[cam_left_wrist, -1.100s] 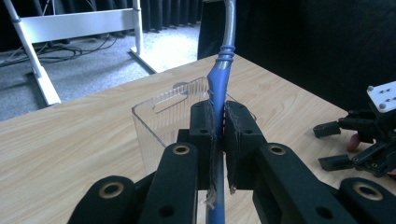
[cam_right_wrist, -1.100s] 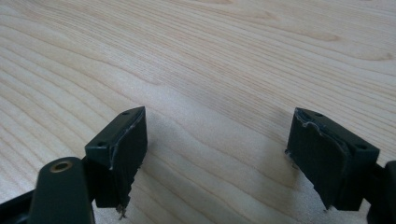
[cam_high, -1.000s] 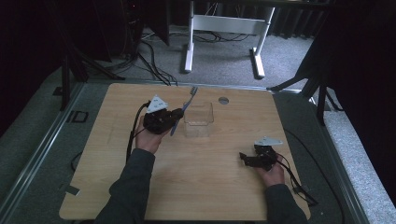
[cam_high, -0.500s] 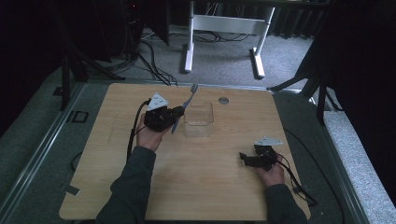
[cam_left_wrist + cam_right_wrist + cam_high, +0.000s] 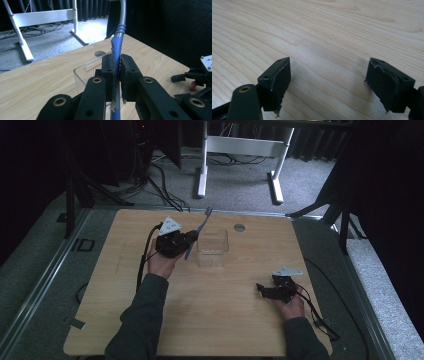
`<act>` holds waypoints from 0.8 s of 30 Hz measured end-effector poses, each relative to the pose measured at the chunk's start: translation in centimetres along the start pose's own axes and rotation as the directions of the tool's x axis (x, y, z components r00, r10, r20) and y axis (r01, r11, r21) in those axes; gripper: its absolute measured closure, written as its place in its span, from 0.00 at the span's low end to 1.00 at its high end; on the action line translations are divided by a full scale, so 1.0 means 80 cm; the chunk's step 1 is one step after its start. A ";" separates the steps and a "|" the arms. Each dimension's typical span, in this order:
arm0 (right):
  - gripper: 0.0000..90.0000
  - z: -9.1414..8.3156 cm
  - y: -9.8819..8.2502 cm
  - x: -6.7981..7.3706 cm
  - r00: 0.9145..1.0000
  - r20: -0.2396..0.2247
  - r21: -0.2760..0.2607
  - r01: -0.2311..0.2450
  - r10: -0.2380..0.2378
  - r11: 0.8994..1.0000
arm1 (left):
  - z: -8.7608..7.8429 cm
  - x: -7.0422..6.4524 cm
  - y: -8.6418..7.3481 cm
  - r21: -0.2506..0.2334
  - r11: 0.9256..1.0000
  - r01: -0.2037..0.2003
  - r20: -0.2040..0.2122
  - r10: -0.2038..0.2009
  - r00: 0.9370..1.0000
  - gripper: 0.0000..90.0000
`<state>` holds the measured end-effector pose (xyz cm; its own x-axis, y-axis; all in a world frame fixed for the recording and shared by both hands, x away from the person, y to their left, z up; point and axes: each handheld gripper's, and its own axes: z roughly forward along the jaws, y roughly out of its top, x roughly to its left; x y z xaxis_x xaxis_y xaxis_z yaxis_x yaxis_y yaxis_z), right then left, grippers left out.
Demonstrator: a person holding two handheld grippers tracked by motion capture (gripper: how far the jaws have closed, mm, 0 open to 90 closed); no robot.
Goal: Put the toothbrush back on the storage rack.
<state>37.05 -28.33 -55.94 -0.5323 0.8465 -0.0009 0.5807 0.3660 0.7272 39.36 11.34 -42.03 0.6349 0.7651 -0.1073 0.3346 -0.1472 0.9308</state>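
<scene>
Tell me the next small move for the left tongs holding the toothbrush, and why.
Probably shift the left tongs a little toward the clear plastic container and start lowering. They are shut on the blue toothbrush, which stands tilted just beside the container's near wall rather than over its opening. The right tongs rest open on the wooden table.

One wooden table (image 5: 200, 320) carries the scene. On it stands one clear plastic container (image 5: 212, 251), at about 12 o'clock from the table's middle. There is one blue-handled toothbrush (image 5: 196, 236), just at 9 o'clock of the container. Two grippers: the left gripper (image 5: 186, 239) at 11 o'clock, the right gripper (image 5: 261, 290) at 4 o'clock. One round hole (image 5: 239, 227) sits near the far edge, possibly a cable grommet. Beyond the table, one white desk frame (image 5: 240, 150) stands on the carpet.
</scene>
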 end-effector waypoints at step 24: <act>0.22 0.000 0.000 0.000 1.000 0.000 0.000 0.001 -0.001 1.000 | 0.017 0.007 0.007 -0.009 1.000 -0.023 0.006 0.023 1.000 0.91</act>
<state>37.05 -28.33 -55.94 -0.5327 0.8463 -0.0013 0.5805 0.3665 0.7271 40.85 10.87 -42.00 0.6465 0.7579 -0.0875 0.3134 -0.1593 0.9362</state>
